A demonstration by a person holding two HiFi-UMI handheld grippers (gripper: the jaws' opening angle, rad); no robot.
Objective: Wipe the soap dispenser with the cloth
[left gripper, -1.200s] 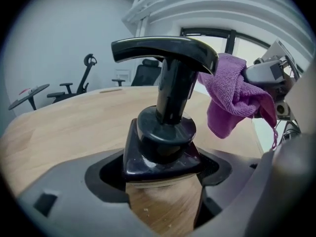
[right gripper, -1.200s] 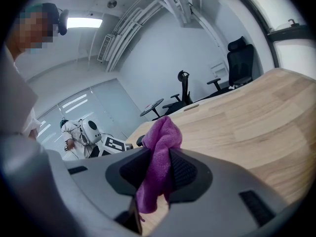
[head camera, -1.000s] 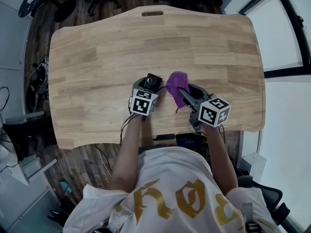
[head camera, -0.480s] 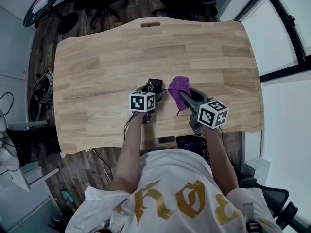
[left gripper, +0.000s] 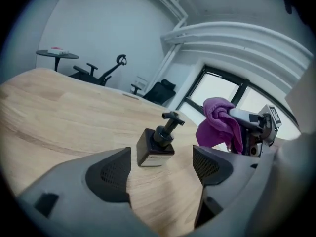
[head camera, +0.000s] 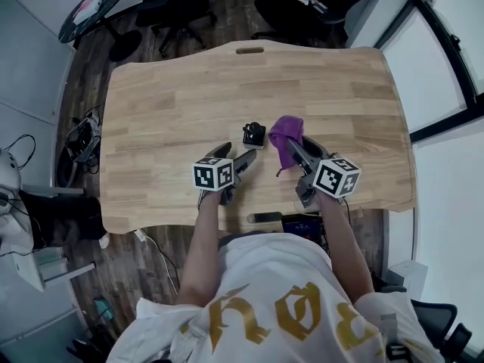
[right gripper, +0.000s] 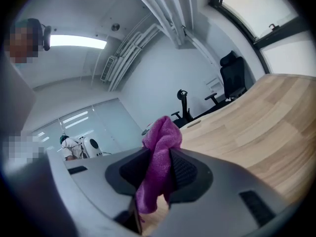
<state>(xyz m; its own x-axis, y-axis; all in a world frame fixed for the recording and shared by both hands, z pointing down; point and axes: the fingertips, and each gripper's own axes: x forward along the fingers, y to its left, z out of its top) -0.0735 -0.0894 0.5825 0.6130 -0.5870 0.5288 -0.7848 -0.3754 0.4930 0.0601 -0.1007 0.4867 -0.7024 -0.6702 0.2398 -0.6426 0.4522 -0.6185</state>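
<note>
A small black soap dispenser [head camera: 254,134] with a pump top stands upright on the wooden table [head camera: 166,112]. In the left gripper view the dispenser [left gripper: 157,144] stands just beyond my jaws, apart from them. My left gripper [head camera: 238,156] is open and empty; its jaws have just opened wide [left gripper: 160,169]. To the dispenser's right, my right gripper [head camera: 293,148] is shut on a purple cloth [head camera: 286,138]. The cloth [right gripper: 159,167] is bunched between the pads and sticks out above them. From the left gripper view the cloth [left gripper: 219,125] hangs level with the pump, a little to its right.
Black office chairs [head camera: 302,6] stand beyond the table's far edge, and a round side table [head camera: 94,6] at the far left. Windows run along the right. A dark device [head camera: 261,218] sits at the near edge by the person's body.
The left gripper held the dispenser between its jaws; it has let go and drawn back towards the person. The dispenser now stands alone. The right gripper rose slightly with the cloth.
</note>
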